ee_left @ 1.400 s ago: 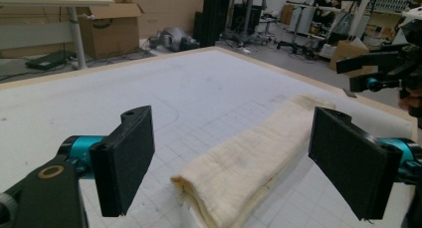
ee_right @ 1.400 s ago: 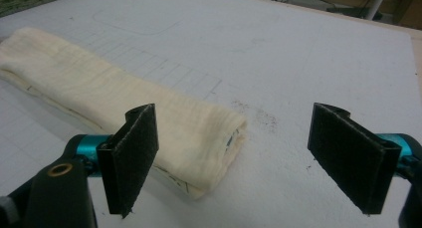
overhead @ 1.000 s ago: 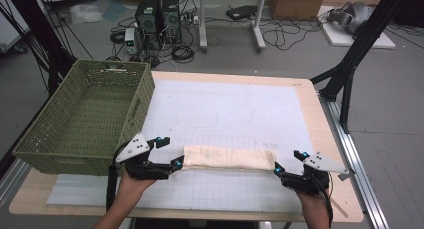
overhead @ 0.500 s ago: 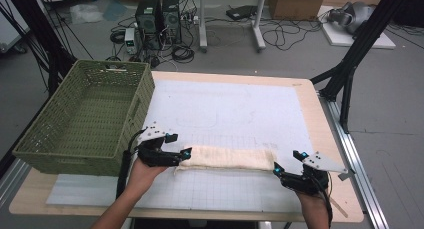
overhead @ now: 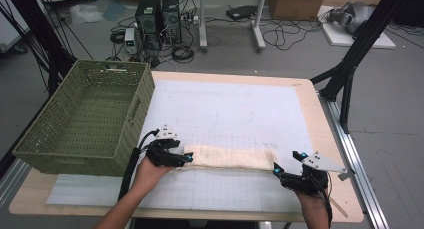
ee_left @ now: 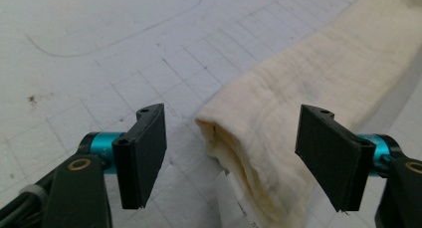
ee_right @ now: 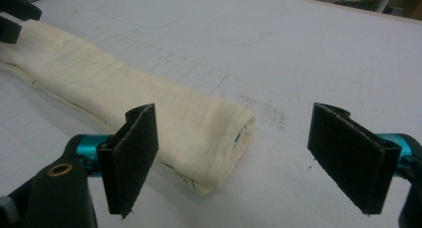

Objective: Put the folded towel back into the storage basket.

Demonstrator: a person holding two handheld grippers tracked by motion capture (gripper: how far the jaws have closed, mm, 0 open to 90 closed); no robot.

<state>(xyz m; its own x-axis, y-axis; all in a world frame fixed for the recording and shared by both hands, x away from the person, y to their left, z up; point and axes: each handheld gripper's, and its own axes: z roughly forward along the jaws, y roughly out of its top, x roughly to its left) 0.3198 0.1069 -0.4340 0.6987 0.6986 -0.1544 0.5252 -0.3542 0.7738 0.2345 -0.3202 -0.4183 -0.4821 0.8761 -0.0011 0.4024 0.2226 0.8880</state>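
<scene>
The left gripper (overhead: 186, 158) has moved in onto the folded cloth's (overhead: 232, 157) left end near the desk's (overhead: 320, 114) front edge, jaws narrowing around it without pinching, while the right gripper (overhead: 276, 170) waits spread at the other end.

A light wooden table (overhead: 327, 139) with rounded corners stands on a grey floor (overhead: 390, 89), its top almost wholly covered by a white gridded mat (overhead: 225, 109) marked with faint pencil lines. A folded cream cloth (overhead: 231, 157) lies lengthwise across the mat's near half, its layered ends open to either side. At the table's left edge sits a green woven basket (overhead: 87, 119), one corner overlapping the mat. A strip of bare wood frames the mat along the far and right sides.
</scene>
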